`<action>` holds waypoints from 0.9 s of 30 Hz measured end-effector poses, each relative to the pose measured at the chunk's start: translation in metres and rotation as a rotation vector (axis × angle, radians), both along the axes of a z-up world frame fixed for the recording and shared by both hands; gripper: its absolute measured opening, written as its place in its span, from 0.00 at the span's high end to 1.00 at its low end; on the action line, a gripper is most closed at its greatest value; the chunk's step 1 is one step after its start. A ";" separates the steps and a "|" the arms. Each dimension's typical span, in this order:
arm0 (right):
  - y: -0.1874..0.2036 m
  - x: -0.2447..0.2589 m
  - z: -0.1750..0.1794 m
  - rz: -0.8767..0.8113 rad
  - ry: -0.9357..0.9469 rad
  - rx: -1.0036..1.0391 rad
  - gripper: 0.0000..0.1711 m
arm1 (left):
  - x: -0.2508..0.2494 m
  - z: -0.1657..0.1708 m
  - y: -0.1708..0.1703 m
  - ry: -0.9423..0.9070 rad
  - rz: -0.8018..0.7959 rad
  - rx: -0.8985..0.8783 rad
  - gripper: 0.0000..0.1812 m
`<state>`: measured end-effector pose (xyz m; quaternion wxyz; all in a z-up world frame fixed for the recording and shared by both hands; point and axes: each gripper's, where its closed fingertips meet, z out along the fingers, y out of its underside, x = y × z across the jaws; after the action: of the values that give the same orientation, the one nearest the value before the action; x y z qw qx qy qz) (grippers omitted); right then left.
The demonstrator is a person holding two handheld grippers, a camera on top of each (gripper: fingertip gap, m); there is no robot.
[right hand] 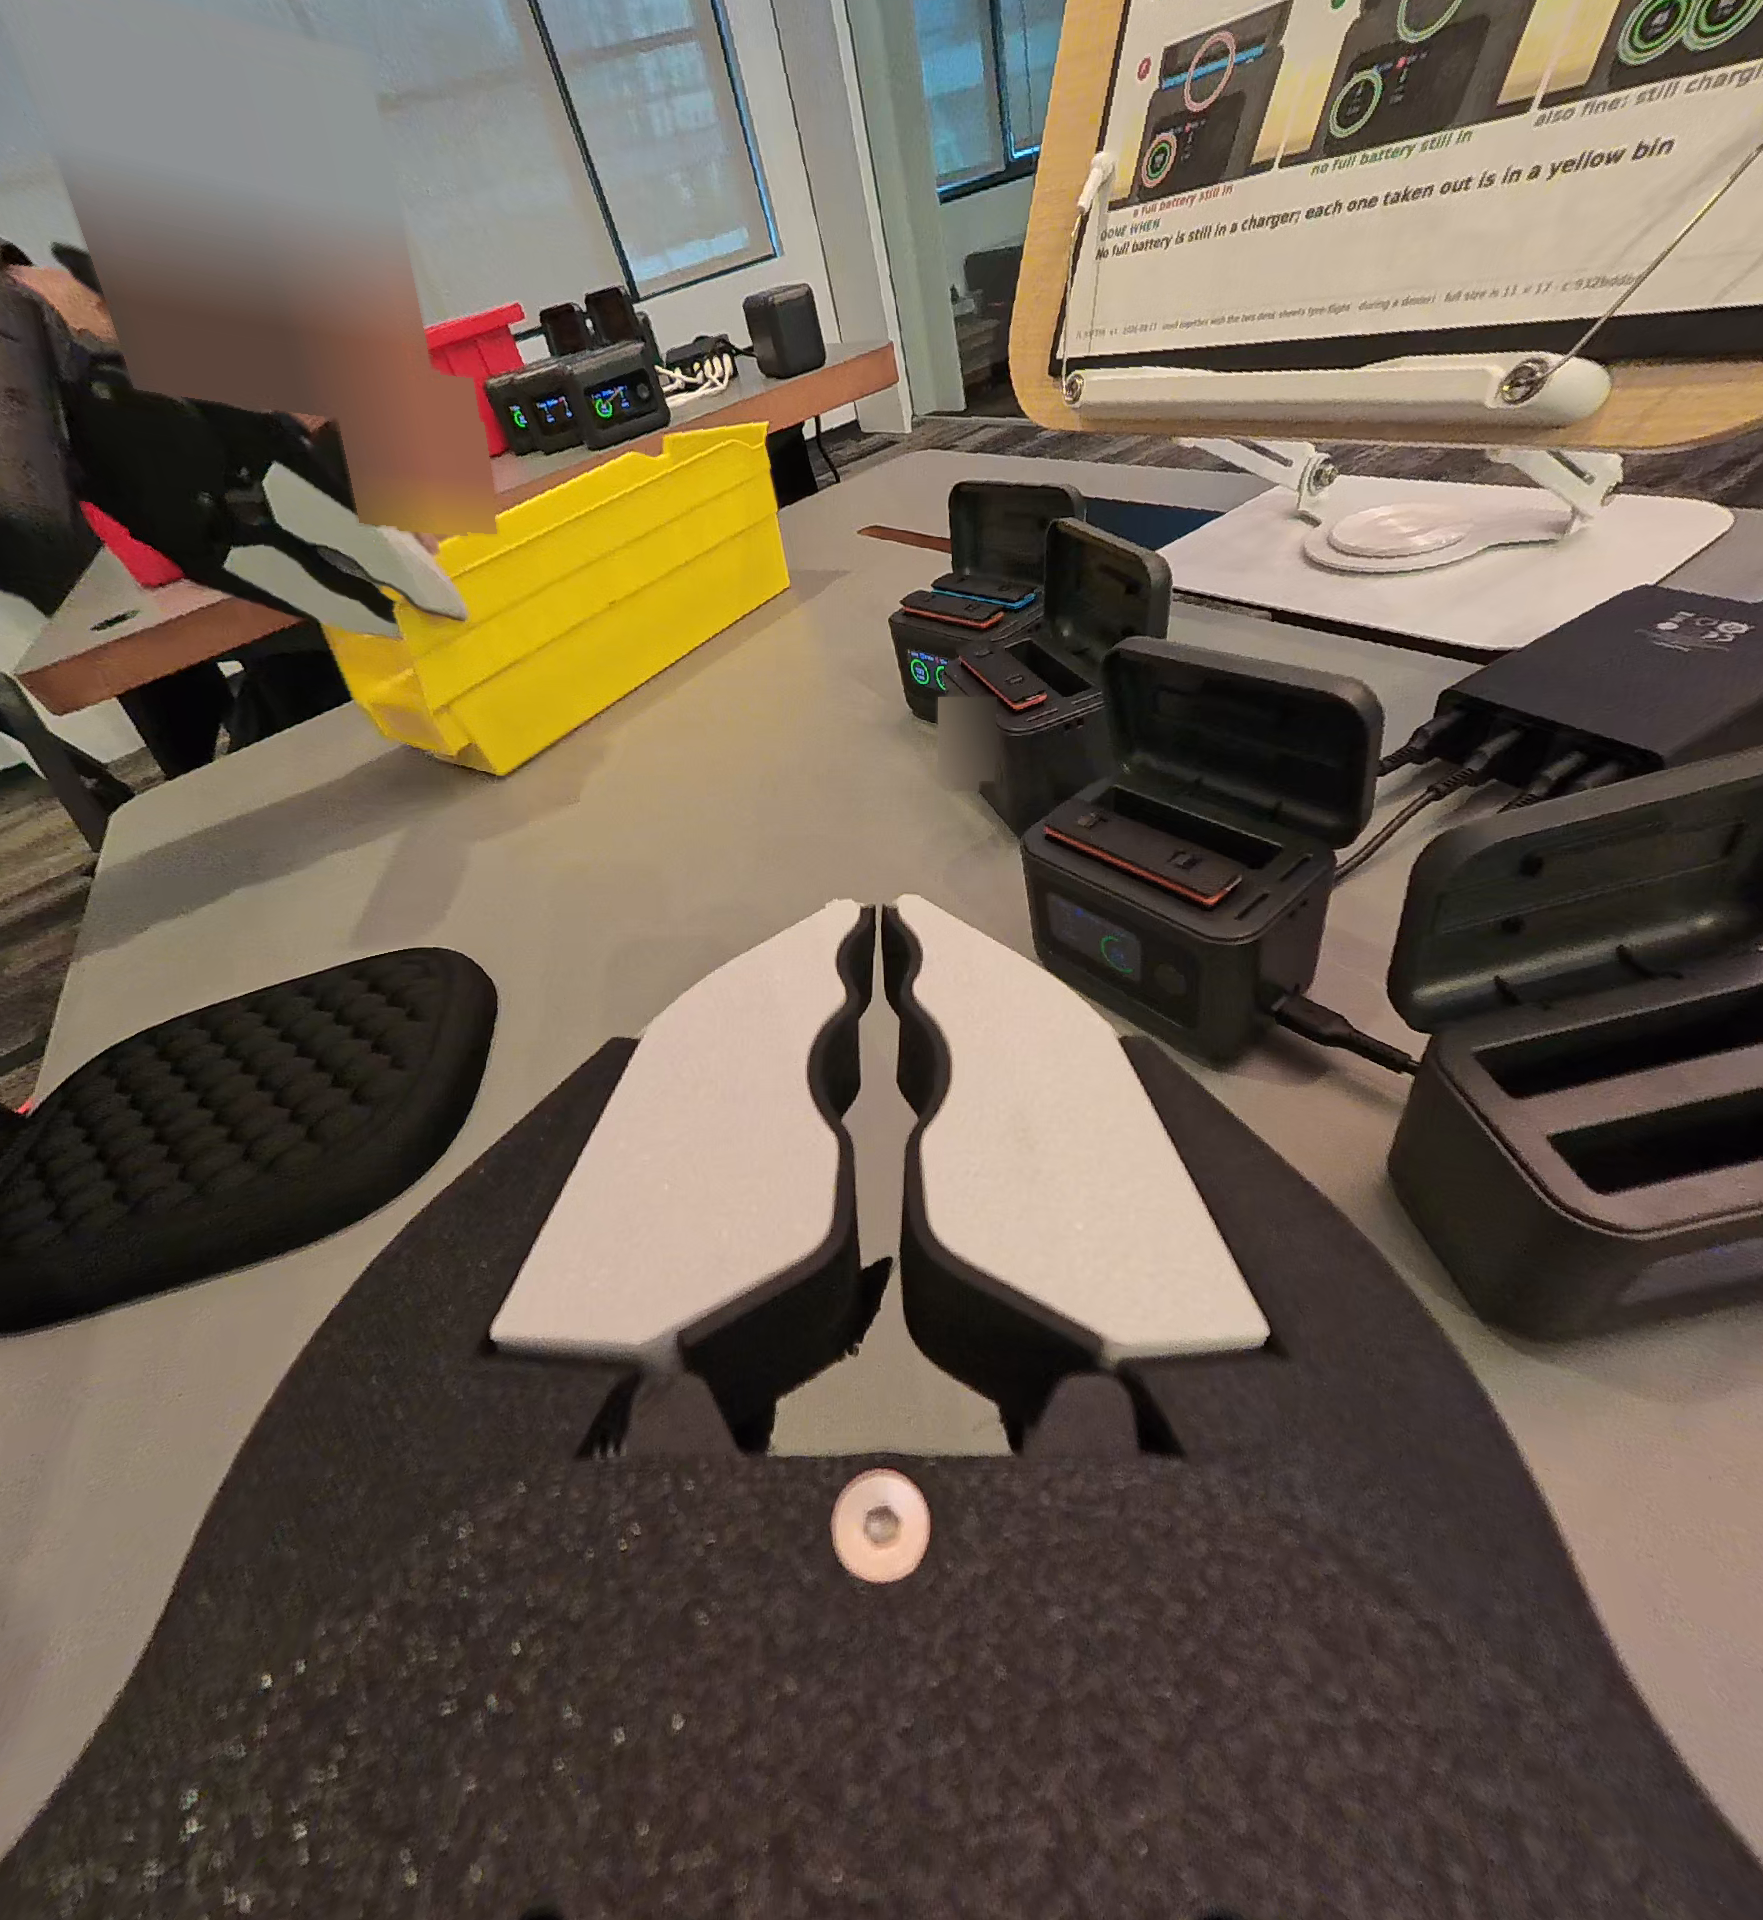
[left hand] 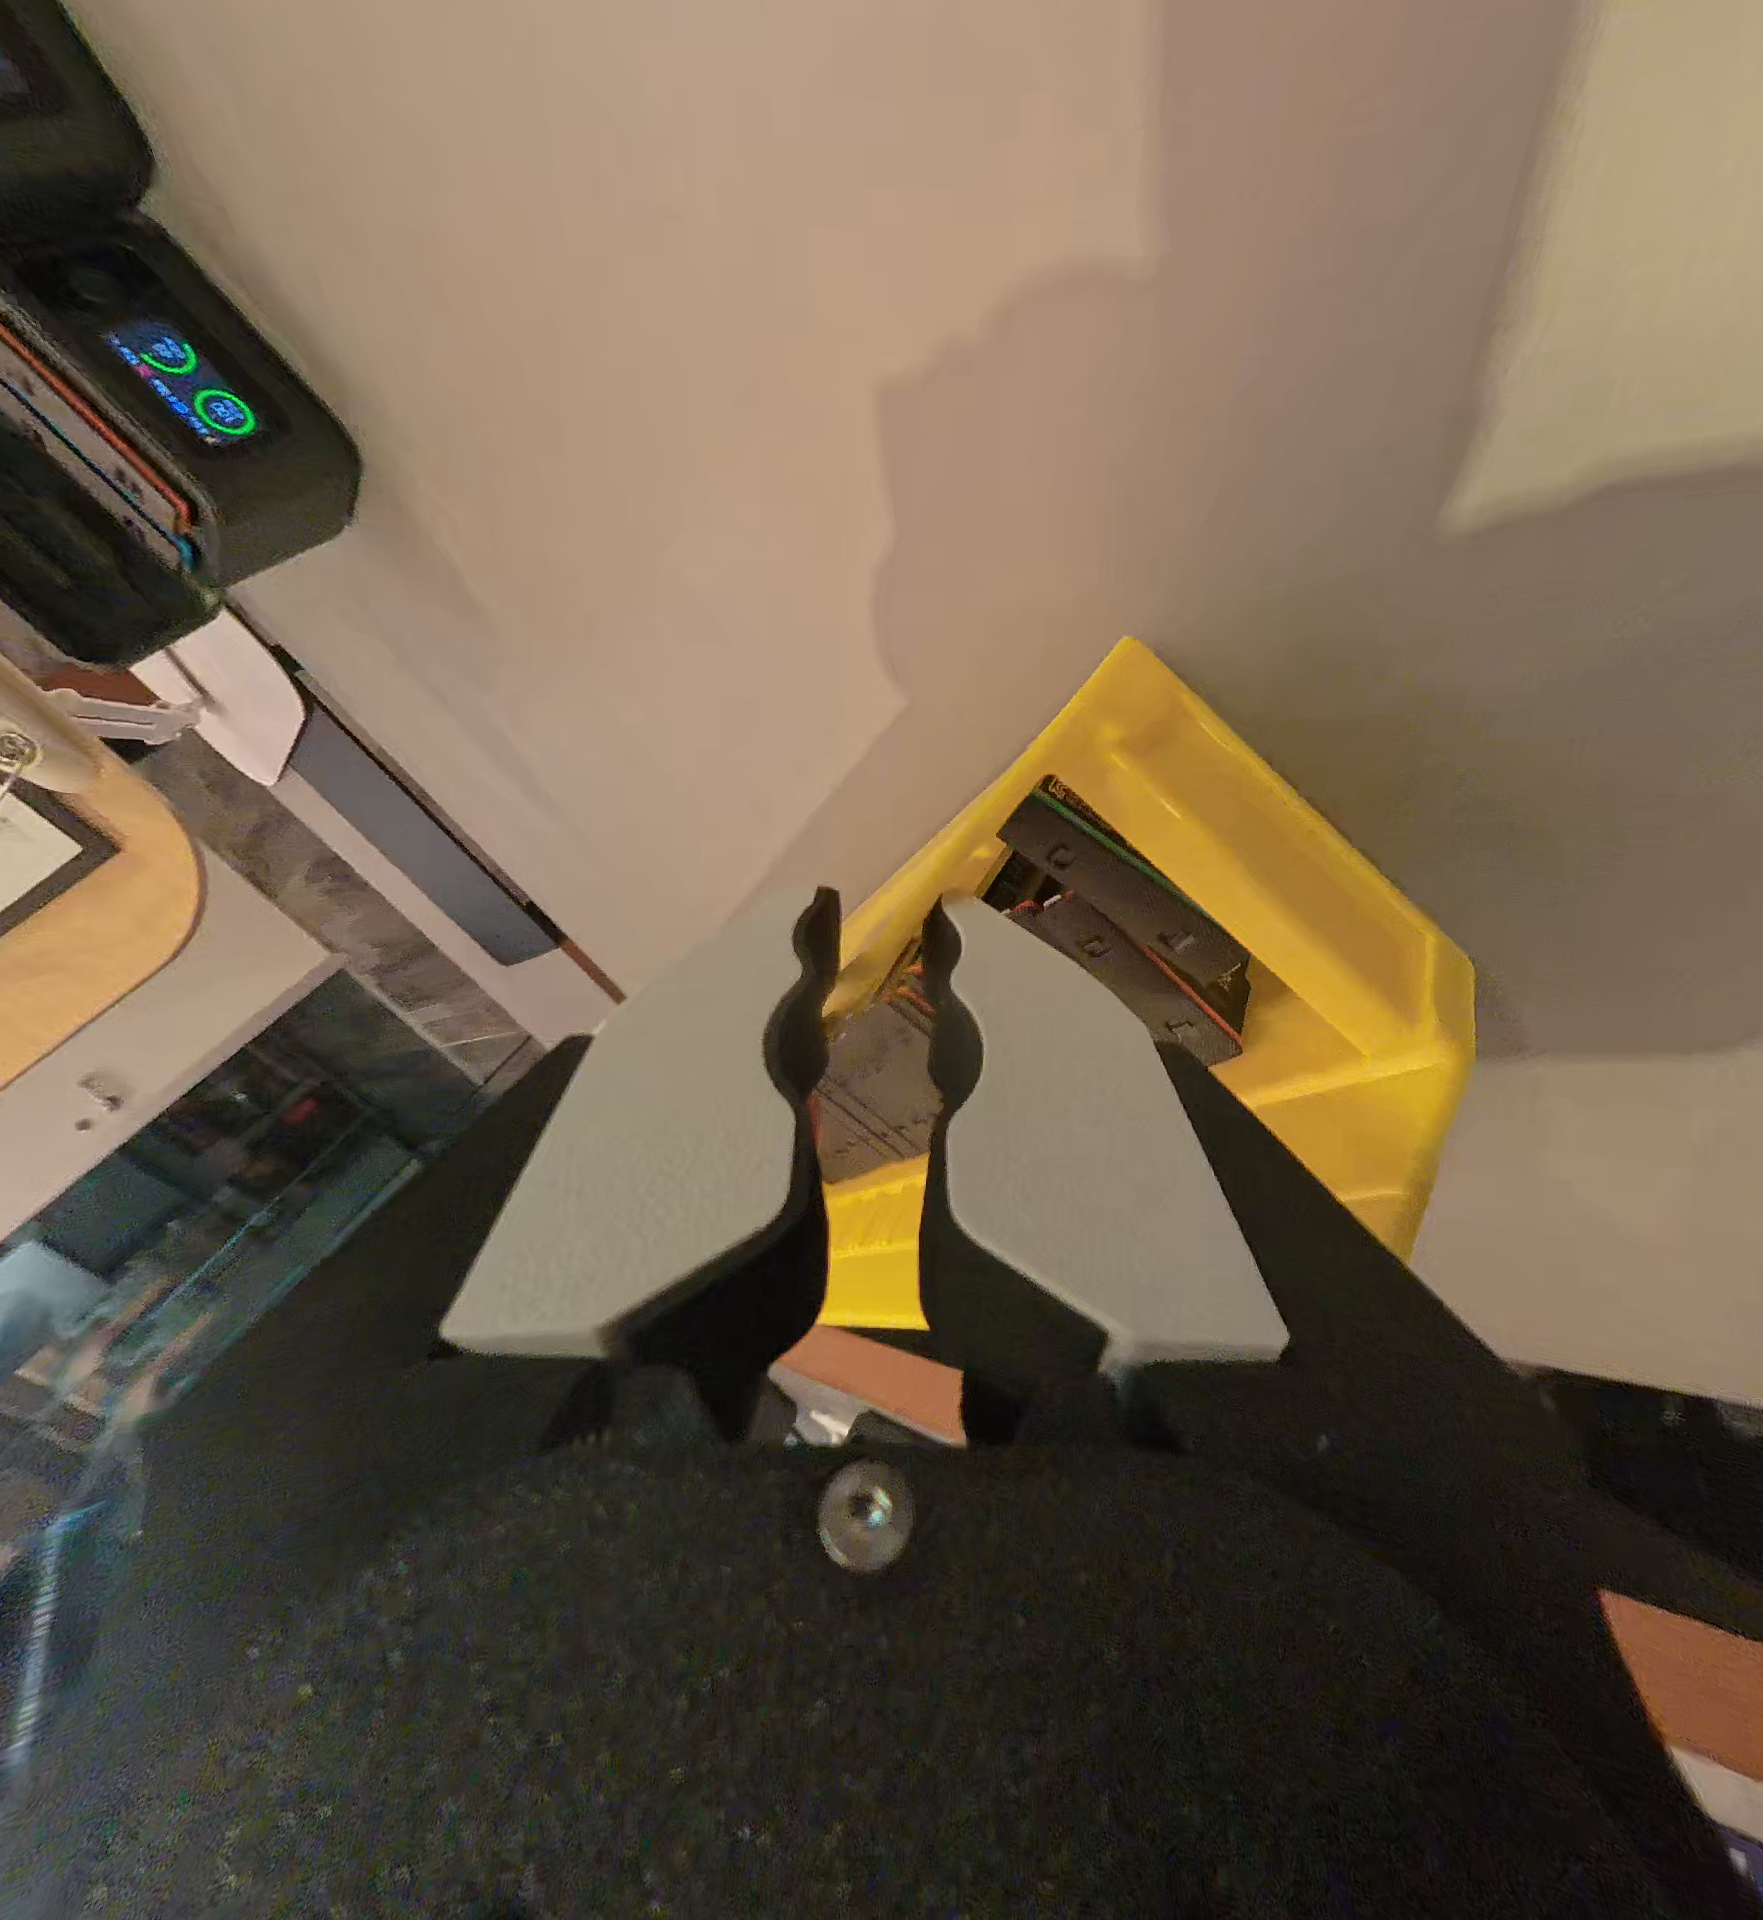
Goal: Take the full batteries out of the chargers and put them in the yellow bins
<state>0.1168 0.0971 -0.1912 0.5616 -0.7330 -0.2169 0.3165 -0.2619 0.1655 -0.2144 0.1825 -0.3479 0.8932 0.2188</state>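
Note:
In the left wrist view my left gripper [left hand: 882, 909] hangs over the yellow bin [left hand: 1313, 935], its jaws closed on a grey-faced battery [left hand: 872, 1091] with an orange edge. Black batteries [left hand: 1116, 904] lie in the bin. A charger [left hand: 181, 416] with green rings on its screen is at the upper left. In the right wrist view my right gripper [right hand: 879, 909] is shut and empty above the grey table [right hand: 596, 831]. Open chargers stand to its right: an empty one [right hand: 1625, 1101], and one [right hand: 1168, 914] with an orange-edged battery [right hand: 1137, 862]. My left gripper [right hand: 420, 597] is at the yellow bin [right hand: 586, 582].
Two more open chargers [right hand: 1012, 665] hold batteries behind. A black power hub [right hand: 1666, 675] with cables sits at the right, an instruction board on a white stand [right hand: 1428, 260] behind it. A black mesh pad [right hand: 212, 1122] lies left. A red bin [right hand: 472, 343] and chargers [right hand: 586, 400] are on a far table. My right fingertips sit around 40 cm from my left ones.

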 end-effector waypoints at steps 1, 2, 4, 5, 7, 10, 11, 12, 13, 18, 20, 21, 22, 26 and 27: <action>0.000 0.000 0.000 0.001 0.002 0.000 1.00 | 0.006 0.002 0.002 -0.018 0.021 -0.022 0.91; 0.000 0.000 0.001 0.003 0.004 0.000 1.00 | 0.012 0.004 0.004 -0.039 0.058 -0.048 0.92; -0.001 0.000 0.001 0.005 0.006 0.001 0.99 | 0.024 0.011 0.010 -0.059 0.098 -0.086 0.93; -0.001 0.000 0.002 0.006 0.007 0.002 0.99 | 0.031 0.015 0.013 -0.070 0.116 -0.105 0.94; -0.001 0.000 0.003 0.007 0.009 0.004 0.99 | 0.041 0.022 0.021 -0.075 0.146 -0.138 0.95; -0.002 0.001 0.005 0.005 0.015 0.009 0.99 | 0.054 0.025 0.028 -0.051 0.152 -0.170 0.97; -0.002 0.002 0.005 0.005 0.018 0.010 0.99 | 0.057 0.023 0.030 -0.041 0.151 -0.171 0.97; -0.002 0.002 0.006 0.006 0.021 0.010 0.99 | 0.061 0.021 0.033 -0.040 0.151 -0.171 0.96; -0.002 0.002 0.006 0.007 0.023 0.010 0.99 | 0.065 0.019 0.035 -0.039 0.151 -0.172 0.96; -0.004 -0.001 0.004 0.023 0.024 -0.001 0.99 | 0.080 0.001 0.040 -0.017 0.182 -0.242 0.94; -0.005 -0.002 0.004 0.029 0.023 -0.001 0.99 | 0.081 -0.004 0.038 0.013 0.201 -0.265 0.94; -0.005 -0.002 0.005 0.030 0.023 0.002 0.99 | 0.081 -0.004 0.038 0.014 0.209 -0.266 0.94; -0.005 -0.002 0.006 0.029 0.023 0.005 0.99 | 0.081 -0.004 0.038 0.007 0.204 -0.267 0.94; -0.006 -0.001 0.009 0.032 0.035 0.010 0.99 | 0.083 -0.004 0.038 -0.048 0.217 -0.256 0.93; -0.007 -0.002 0.009 0.035 0.034 0.011 0.99 | 0.083 -0.003 0.039 -0.060 0.224 -0.248 0.93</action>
<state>0.1147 0.0905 -0.1820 0.5637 -0.7206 -0.2217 0.3374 -0.1788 0.2043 -0.2177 0.1394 -0.4715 0.8631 0.1153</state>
